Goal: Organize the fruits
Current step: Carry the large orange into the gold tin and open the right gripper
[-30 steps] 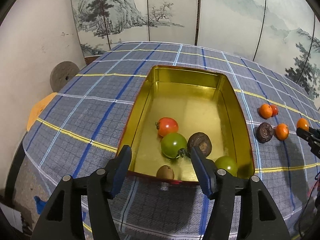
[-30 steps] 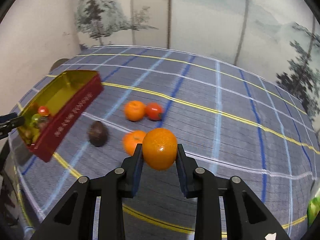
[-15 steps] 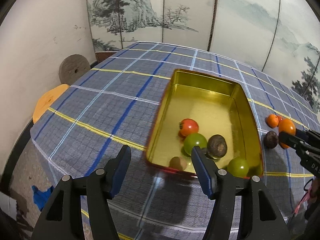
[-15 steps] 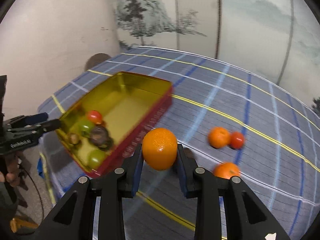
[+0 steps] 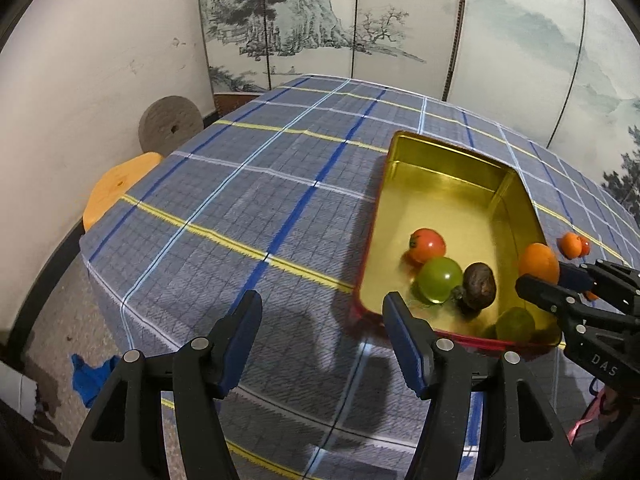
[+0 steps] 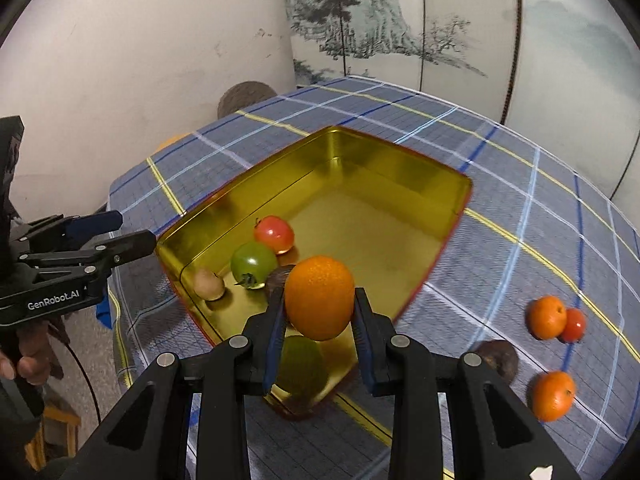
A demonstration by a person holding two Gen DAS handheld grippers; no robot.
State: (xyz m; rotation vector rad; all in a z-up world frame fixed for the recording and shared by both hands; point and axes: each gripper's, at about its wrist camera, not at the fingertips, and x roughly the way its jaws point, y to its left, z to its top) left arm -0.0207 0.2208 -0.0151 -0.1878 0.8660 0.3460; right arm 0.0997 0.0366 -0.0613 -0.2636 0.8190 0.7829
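Observation:
My right gripper (image 6: 319, 322) is shut on an orange (image 6: 319, 297) and holds it above the near corner of the gold tin (image 6: 384, 168). The tin holds a red tomato (image 6: 274, 233), a green tomato (image 6: 253, 264), a small brown kiwi (image 6: 208, 284), a dark wrinkled fruit and another green fruit, both partly hidden. In the left wrist view the tin (image 5: 444, 152) is right of my open, empty left gripper (image 5: 322, 322); the held orange (image 5: 538, 264) hovers over its right rim.
Two oranges (image 6: 546, 317) (image 6: 553, 396), a small red tomato (image 6: 573, 325) and a dark fruit (image 6: 496, 360) lie on the checked cloth right of the tin. A round orange stool (image 5: 116, 186) and a grey disc (image 5: 171, 128) stand beyond the table's left edge.
My right gripper carried the orange leftward from the loose fruits to above the tin. My left gripper drew back left, away from the tin's front.

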